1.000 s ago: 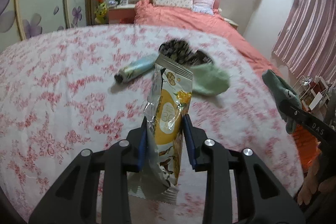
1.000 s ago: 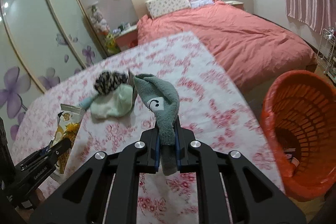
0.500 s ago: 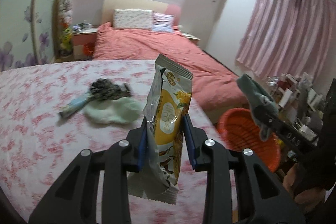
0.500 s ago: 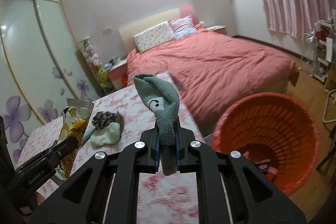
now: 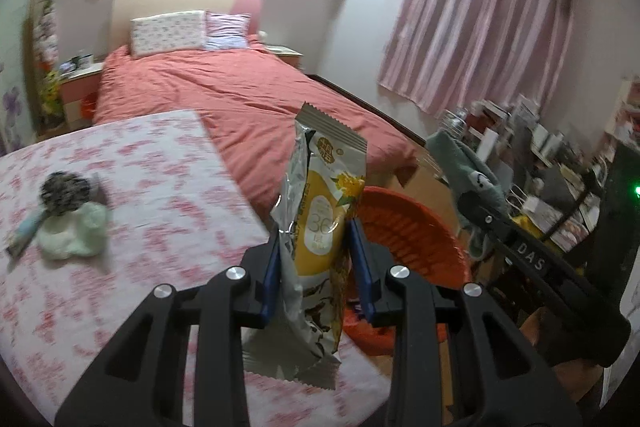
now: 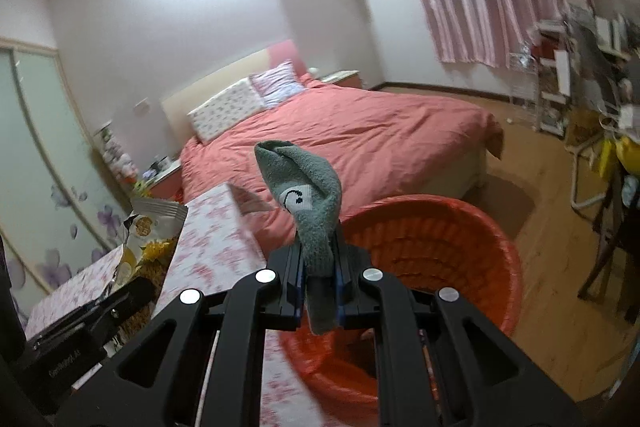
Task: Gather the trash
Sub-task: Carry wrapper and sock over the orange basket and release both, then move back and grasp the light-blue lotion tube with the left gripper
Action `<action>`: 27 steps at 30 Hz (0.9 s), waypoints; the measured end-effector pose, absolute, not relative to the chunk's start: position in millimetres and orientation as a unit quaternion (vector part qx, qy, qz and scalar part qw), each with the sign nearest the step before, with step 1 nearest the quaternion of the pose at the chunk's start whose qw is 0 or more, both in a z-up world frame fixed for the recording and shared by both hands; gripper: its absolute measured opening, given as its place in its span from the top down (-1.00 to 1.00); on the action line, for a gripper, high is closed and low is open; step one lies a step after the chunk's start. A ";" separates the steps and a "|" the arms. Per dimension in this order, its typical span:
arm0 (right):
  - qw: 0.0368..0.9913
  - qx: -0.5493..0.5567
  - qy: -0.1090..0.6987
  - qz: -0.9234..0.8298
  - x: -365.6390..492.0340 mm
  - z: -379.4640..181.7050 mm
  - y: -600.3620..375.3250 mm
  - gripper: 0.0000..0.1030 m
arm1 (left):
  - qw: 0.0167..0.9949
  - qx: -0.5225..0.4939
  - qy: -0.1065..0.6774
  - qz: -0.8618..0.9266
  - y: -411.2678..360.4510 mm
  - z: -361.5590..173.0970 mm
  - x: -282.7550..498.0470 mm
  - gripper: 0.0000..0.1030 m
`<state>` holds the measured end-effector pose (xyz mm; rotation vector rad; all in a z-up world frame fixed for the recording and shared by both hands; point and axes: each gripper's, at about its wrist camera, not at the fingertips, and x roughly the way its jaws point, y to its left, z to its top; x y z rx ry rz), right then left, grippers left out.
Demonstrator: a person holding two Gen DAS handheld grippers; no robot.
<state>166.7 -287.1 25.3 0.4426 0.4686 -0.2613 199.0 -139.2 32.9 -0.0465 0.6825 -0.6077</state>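
My left gripper is shut on a yellow and silver snack wrapper, held upright over the table's right edge. My right gripper is shut on a grey-green sock, held above the near rim of the orange basket. The basket also shows in the left wrist view, on the floor beyond the wrapper. The right gripper with the sock shows at the right of the left wrist view. The left gripper with the wrapper shows at the left of the right wrist view.
The table with a pink floral cloth holds a pale green cloth, a dark patterned item and a light blue tube. A bed with a coral cover stands behind. Cluttered shelves stand at the right.
Both grippers have swung right, away from the table's middle, toward the orange basket. The basket now sits closer and larger in both views. Both grips are unchanged.
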 end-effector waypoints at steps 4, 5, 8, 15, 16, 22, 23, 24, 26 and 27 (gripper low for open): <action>0.933 0.239 0.232 -0.140 172.8 16.5 -309.2 0.78 | 0.885 -0.001 0.341 -0.316 -182.9 20.4 206.8 0.37; 0.931 0.242 0.233 -0.142 175.0 13.8 -314.8 0.78 | 0.882 0.004 0.344 -0.321 -192.4 16.5 209.4 0.37; 0.928 0.249 0.236 -0.145 174.9 7.6 -321.5 0.78 | 0.872 0.015 0.358 -0.333 -214.9 4.7 218.0 0.35; 0.920 0.263 0.255 -0.141 177.6 -11.1 -332.7 0.08 | 0.862 0.026 0.395 -0.317 -234.4 -29.3 240.5 -0.18; 0.919 0.263 0.257 -0.141 177.1 -11.8 -333.7 0.02 | 0.862 0.026 0.398 -0.313 -233.4 -31.5 243.6 -0.20; 0.920 0.251 0.261 -0.147 173.2 -7.9 -323.8 -0.18 | 0.875 0.026 0.399 -0.273 -202.2 -35.4 253.8 -0.43; 0.923 0.241 0.260 -0.151 172.6 -4.7 -319.8 -0.26 | 0.881 0.030 0.394 -0.261 -194.7 -35.1 254.1 -0.47; 0.924 0.236 0.259 -0.153 173.7 -2.9 -319.9 -0.31 | 0.887 0.035 0.389 -0.247 -185.9 -34.3 254.4 -0.53; 0.929 0.219 0.256 -0.155 173.3 2.6 -311.4 -0.36 | 0.895 0.041 0.382 -0.225 -171.8 -32.7 255.0 -0.63; 0.930 0.212 0.256 -0.155 173.4 4.8 -307.9 -0.40 | 0.898 0.044 0.380 -0.215 -164.2 -31.8 254.1 -0.68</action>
